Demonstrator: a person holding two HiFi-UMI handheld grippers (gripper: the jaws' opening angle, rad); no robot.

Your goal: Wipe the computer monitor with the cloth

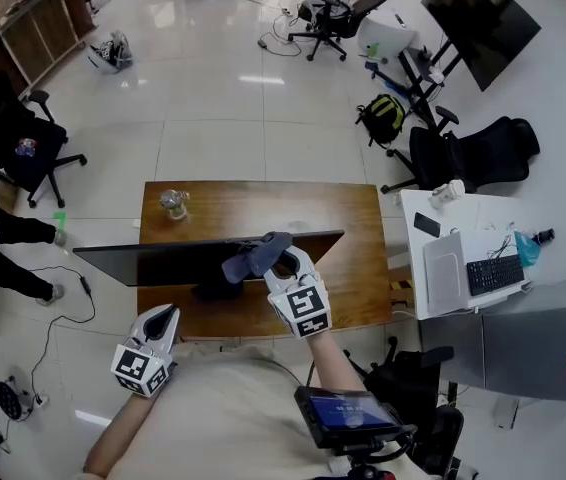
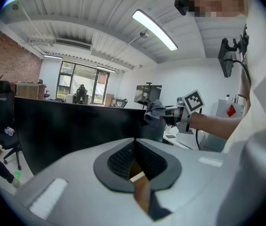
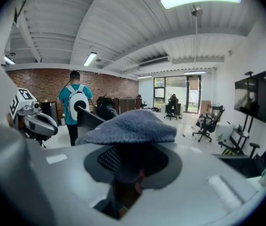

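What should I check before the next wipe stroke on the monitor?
1. Cloth clamped in the right gripper: ok.
2. Cloth on the monitor: it sits at the top edge; contact with the screen face: cannot tell.
3. Left gripper shut, empty, apart from the monitor: ok.
4. Glass object on the desk, behind the monitor and out of the wipe path: ok.
5. Monitor base steady: cannot tell.

Nubbly grey cloth [image 1: 256, 256], polished wooden desk [image 1: 358, 258]
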